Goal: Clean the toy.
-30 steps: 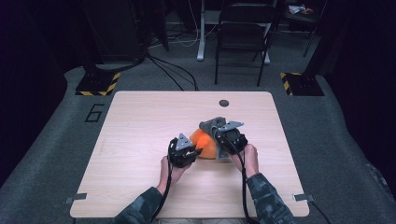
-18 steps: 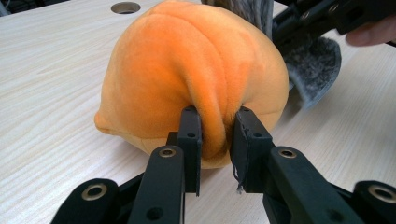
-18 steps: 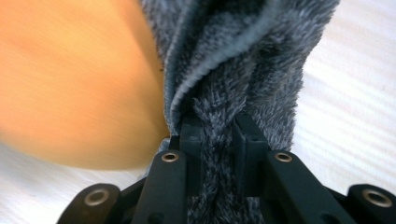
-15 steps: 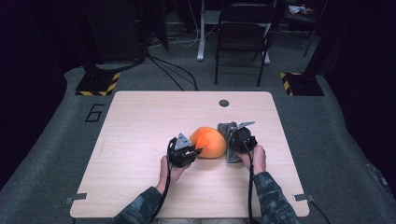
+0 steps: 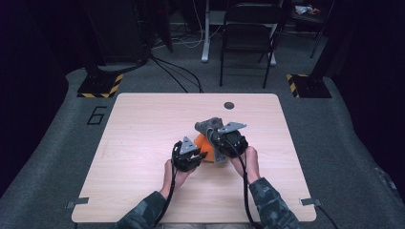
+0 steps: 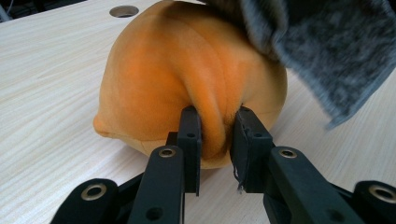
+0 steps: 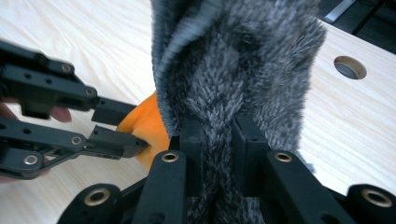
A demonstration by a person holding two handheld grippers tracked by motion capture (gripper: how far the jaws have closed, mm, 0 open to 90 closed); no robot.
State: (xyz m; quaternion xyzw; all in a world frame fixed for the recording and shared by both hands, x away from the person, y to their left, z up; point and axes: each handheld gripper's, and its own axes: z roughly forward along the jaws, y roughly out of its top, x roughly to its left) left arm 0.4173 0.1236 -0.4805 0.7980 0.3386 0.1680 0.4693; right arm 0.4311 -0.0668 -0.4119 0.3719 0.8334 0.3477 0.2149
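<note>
- Soft round orange plush cushion (image 6: 187, 79) resting on pale wooden table (image 5: 143, 143), near its middle, just ahead of both hands.
- Left gripper (image 6: 215, 140) clenched on a pinched fold of the orange plush at its near side; pads pressing the fabric, body low over the tabletop.
- Right gripper (image 7: 217, 140) clamped on a bunched ridge of fuzzy grey knitted cloth (image 7: 243, 70), held above the table.
- Grey cloth draped over the far upper side of the orange plush, touching it; loose edge hanging beside it in the left gripper view.
- Orange plush between the two grippers in the high view (image 5: 203, 143), mostly covered there.
- Round dark hole (image 5: 229, 105) in tabletop beyond, well apart from the plush.
</note>
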